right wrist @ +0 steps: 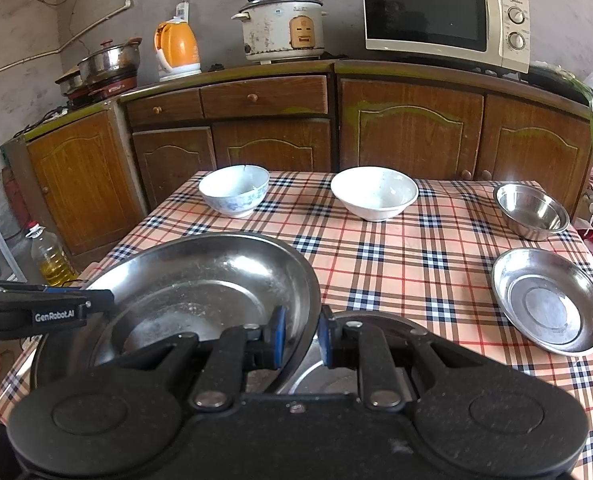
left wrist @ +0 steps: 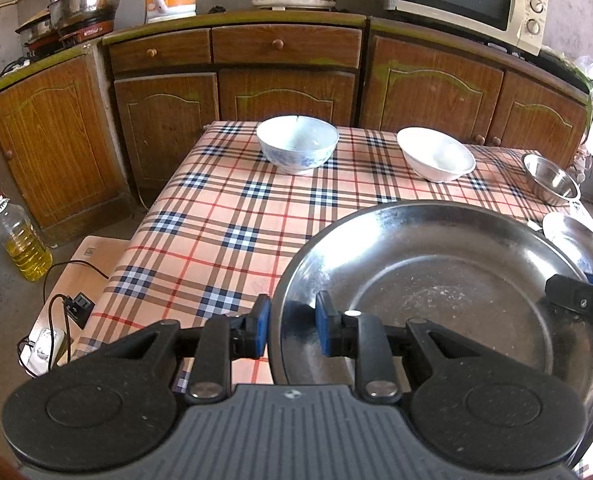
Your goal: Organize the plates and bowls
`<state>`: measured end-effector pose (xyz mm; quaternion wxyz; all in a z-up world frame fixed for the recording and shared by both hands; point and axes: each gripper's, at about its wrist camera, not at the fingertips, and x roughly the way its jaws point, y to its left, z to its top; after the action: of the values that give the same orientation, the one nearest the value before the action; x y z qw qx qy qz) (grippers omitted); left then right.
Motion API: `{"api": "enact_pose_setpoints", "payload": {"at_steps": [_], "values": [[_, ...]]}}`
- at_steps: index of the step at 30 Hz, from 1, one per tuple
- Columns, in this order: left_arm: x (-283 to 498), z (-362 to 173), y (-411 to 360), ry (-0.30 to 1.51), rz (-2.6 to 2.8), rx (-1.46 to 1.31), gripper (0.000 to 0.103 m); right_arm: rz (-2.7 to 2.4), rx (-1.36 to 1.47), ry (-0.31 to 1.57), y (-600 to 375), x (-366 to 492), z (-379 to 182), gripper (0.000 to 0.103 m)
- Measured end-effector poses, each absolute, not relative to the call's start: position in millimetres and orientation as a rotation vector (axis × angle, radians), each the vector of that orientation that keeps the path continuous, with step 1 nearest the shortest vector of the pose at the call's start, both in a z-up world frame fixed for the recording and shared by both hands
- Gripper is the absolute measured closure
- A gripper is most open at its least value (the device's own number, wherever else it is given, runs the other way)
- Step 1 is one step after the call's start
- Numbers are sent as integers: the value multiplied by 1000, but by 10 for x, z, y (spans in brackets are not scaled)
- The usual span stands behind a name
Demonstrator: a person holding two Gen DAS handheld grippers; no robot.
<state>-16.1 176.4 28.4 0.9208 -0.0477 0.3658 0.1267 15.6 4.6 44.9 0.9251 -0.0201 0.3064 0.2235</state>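
Both claws sit low over the near side of the desk [right wrist: 436, 248], each straddling the rim of the same large steel plate [left wrist: 448, 280]. The left claw [left wrist: 292, 326] reaches in from the plate's left edge, one blue pad outside the rim and the other inside, the jaws narrowed with the rim between them; whether the pads actually press the metal cannot be told. The right claw [right wrist: 302, 338] does the same at the plate's right edge, its jaws close together about the rim.

The large steel plate is round and shallow, with a broad sloping wall, a flat dull centre marked by scuffs and white smears, and a bright rim. In the right wrist view it is tilted, its right edge raised above a second steel plate [right wrist: 336, 368] lying beneath it. Being round, it has no long axis; its open face is turned upward.

Farther back stand a blue-patterned white bowl [right wrist: 234, 190] and a plain white bowl [right wrist: 374, 192], both upright and well apart. At the right edge are a small steel bowl [right wrist: 530, 210] and, nearer, a smaller steel plate [right wrist: 548, 300].
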Motion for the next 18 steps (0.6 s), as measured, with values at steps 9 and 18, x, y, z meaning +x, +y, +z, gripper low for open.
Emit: {"api": "enact_pose_setpoints", "payload": {"at_steps": [9,18], "values": [[-152,254,1715,757,249,-100,79,448,-35,631,-25,137,444,80],[-142,244,1658,760,238,-95,79,434,-26,634,-97,119,441,80]]}}
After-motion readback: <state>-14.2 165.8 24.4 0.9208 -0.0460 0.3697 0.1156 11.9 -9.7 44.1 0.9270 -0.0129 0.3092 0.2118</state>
